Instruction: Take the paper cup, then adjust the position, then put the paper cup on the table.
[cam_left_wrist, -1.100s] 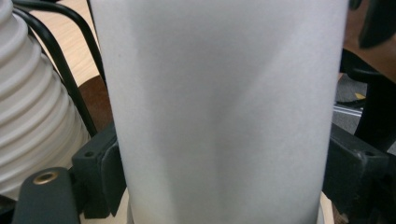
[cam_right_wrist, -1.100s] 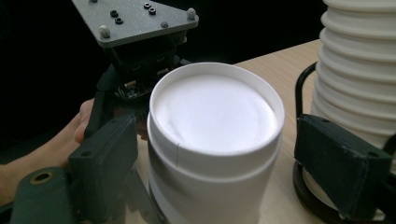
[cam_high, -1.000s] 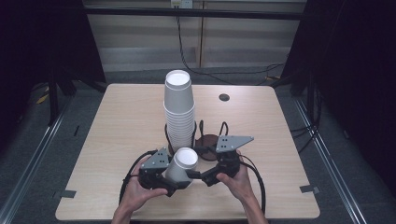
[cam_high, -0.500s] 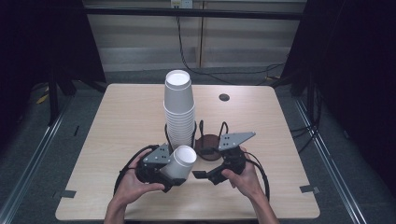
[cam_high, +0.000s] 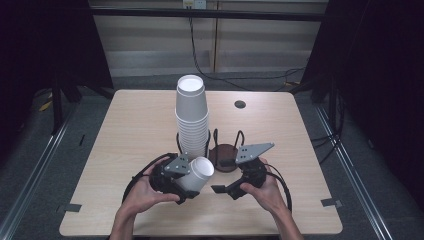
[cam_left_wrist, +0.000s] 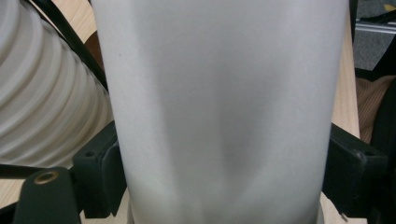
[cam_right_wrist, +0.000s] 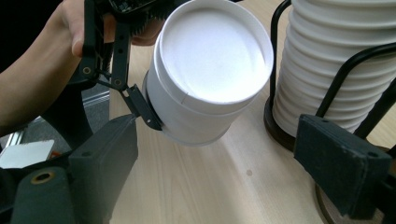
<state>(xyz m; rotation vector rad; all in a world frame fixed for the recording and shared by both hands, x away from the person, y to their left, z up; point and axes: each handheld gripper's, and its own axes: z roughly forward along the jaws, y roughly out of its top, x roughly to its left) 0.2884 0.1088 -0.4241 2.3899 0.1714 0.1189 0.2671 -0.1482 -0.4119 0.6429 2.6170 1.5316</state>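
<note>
My left gripper (cam_high: 190, 182) is shut on a white paper cup (cam_high: 198, 172), low over the table's near middle. The cup is tipped, its closed base facing right toward my right gripper (cam_high: 223, 176), which stands open just beside it. In the left gripper view the cup (cam_left_wrist: 224, 107) sits between both jaws. In the right gripper view the cup's base (cam_right_wrist: 212, 60) faces the camera, beyond my open right gripper (cam_right_wrist: 224, 172) and apart from its jaws. A tall stack of upturned white cups (cam_high: 191, 112) stands in a black wire holder behind.
A second wire holder with a round brown base (cam_high: 220, 152) stands right of the stack, holding no cups. A dark round hole (cam_high: 240, 104) sits at the table's far right. Cables trail from both grippers. The cup stack (cam_right_wrist: 336, 65) is close on the right.
The cup in my left gripper has tipped from nearly upright to lean with its base toward the right. Both hands have shifted slightly toward the near edge.
</note>
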